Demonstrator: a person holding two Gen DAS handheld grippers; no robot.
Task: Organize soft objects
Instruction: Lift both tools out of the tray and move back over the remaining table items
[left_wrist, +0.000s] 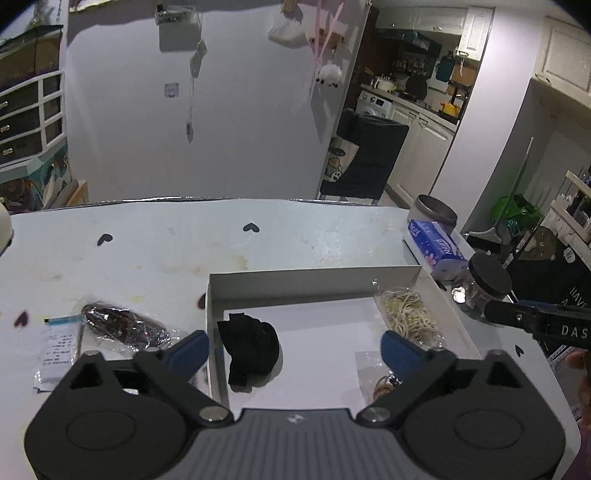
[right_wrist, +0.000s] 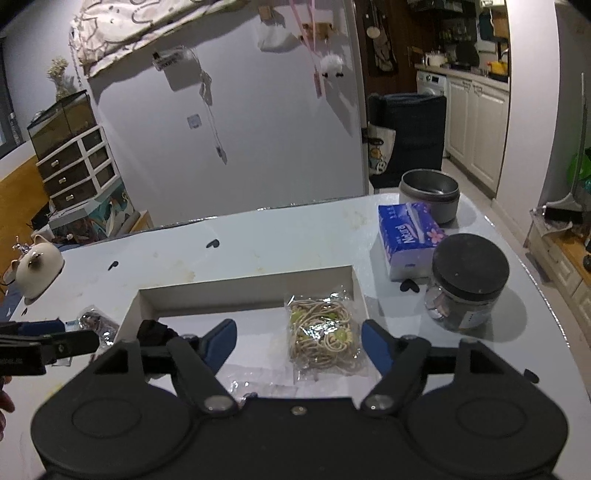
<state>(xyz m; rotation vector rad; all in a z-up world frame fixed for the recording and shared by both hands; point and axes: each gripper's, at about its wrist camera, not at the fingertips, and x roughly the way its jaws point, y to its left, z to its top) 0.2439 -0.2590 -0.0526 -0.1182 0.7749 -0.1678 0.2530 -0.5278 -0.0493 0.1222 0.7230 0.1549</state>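
Note:
A shallow white box (left_wrist: 314, 275) sits on the table. A black sock (left_wrist: 251, 345) lies in its left part. A clear bag of beige hair ties (left_wrist: 408, 317) lies in its right part; it also shows in the right wrist view (right_wrist: 323, 334). A second clear bag (left_wrist: 378, 374) lies near the front right. A shiny dark packet (left_wrist: 118, 325) lies on the table left of the box. My left gripper (left_wrist: 293, 349) is open and empty above the box. My right gripper (right_wrist: 299, 345) is open and empty, hovering over the hair-tie bag.
A blue tissue pack (right_wrist: 408, 236), a jar with a black lid (right_wrist: 467, 280) and a metal tin (right_wrist: 430, 197) stand right of the box. A white cat figurine (right_wrist: 37, 266) stands at the left edge. A paper slip (left_wrist: 57, 350) lies at the left.

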